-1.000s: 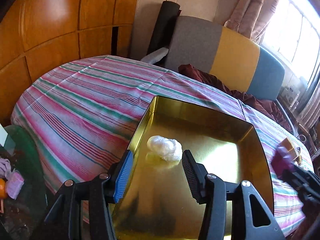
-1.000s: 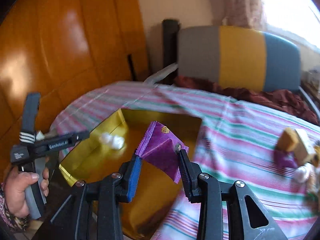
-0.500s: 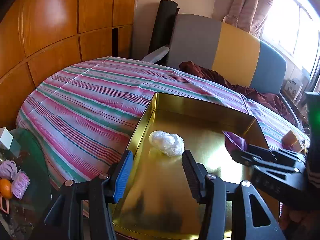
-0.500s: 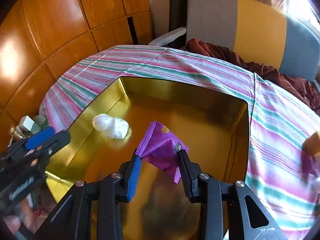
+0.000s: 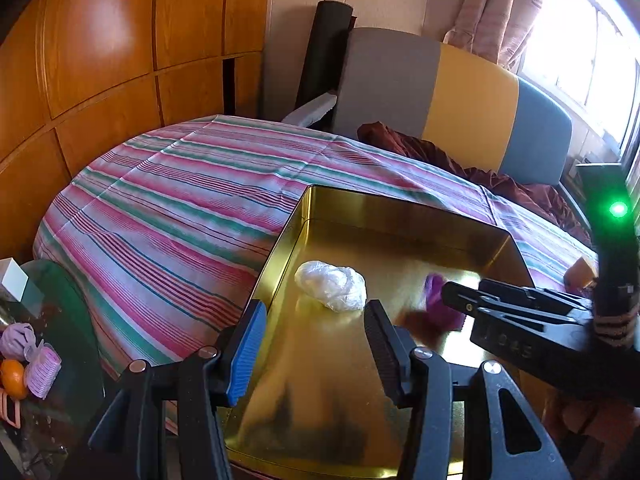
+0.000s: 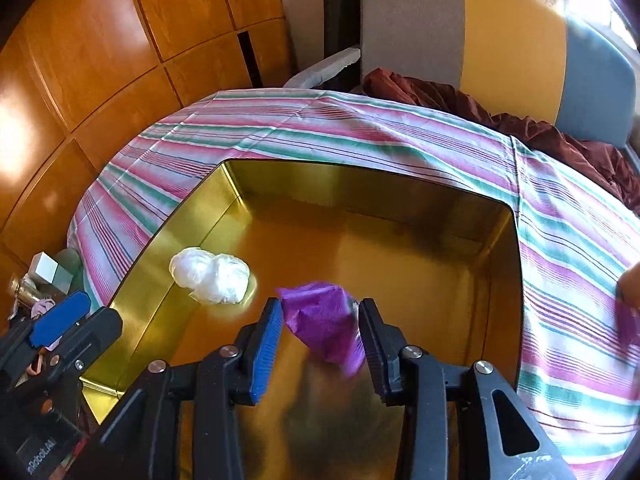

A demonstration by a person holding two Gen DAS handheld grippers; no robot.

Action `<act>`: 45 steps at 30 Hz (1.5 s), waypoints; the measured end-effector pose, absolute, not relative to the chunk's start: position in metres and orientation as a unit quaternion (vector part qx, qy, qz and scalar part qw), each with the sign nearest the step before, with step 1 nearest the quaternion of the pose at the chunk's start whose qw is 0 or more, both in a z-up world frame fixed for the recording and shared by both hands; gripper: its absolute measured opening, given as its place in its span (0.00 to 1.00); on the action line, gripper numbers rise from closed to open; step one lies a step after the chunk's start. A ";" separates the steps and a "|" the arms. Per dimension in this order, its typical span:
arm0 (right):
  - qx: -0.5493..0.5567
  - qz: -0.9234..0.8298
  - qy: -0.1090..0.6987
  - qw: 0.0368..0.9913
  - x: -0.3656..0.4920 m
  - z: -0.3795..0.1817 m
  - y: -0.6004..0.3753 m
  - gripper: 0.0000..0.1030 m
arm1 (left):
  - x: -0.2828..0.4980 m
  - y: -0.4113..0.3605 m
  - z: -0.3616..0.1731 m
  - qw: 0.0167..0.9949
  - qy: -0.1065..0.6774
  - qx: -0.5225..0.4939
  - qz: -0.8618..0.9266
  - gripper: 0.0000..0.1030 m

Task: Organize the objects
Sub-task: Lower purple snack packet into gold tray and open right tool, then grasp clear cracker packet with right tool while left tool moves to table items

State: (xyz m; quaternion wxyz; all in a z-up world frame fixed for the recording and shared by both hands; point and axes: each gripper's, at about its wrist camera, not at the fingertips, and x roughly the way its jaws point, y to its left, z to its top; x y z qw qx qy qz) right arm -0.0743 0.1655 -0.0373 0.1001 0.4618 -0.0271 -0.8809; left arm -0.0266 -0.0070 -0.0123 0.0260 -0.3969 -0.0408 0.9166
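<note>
A gold metal tray (image 5: 404, 216) (image 6: 360, 184) lies on the striped tablecloth. A white crumpled plastic bundle (image 5: 332, 286) (image 6: 212, 276) lies in the tray near its left wall. My left gripper (image 5: 316, 344) is open and empty, just in front of the bundle over the tray. My right gripper (image 6: 320, 340) is open over the tray's middle; a purple packet (image 6: 324, 324) sits loose between its fingers, blurred. The packet also shows in the left wrist view (image 5: 438, 300), beside the right gripper (image 5: 460, 304).
The round table has a pink, green and white striped cloth (image 5: 168, 208). A grey, yellow and blue chair (image 5: 452, 108) with a dark red cloth stands behind. A small brown box (image 5: 580, 272) lies at the right. A side table (image 5: 44, 344) with small items is at the left.
My right gripper has moved further in over the tray and opened its jaws. The purple packet has come free of its grip and dropped lower. My left gripper has barely moved.
</note>
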 end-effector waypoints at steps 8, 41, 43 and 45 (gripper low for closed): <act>0.418 -0.901 -0.066 0.099 -0.047 -0.011 0.185 0.59 | -0.028 -0.004 -0.017 0.027 -0.042 -0.403 0.914 0.50; 0.409 -0.901 -0.121 -0.084 0.074 -0.044 0.386 0.65 | 0.024 0.087 -0.010 0.266 -0.023 -0.365 0.892 0.50; 0.410 -0.898 -0.127 -0.096 0.082 -0.052 0.402 0.65 | 0.028 0.095 -0.008 0.275 -0.018 -0.363 0.890 0.50; 0.413 -0.892 -0.138 -0.120 0.089 -0.061 0.424 0.65 | 0.033 0.105 -0.007 0.285 -0.008 -0.363 0.887 0.50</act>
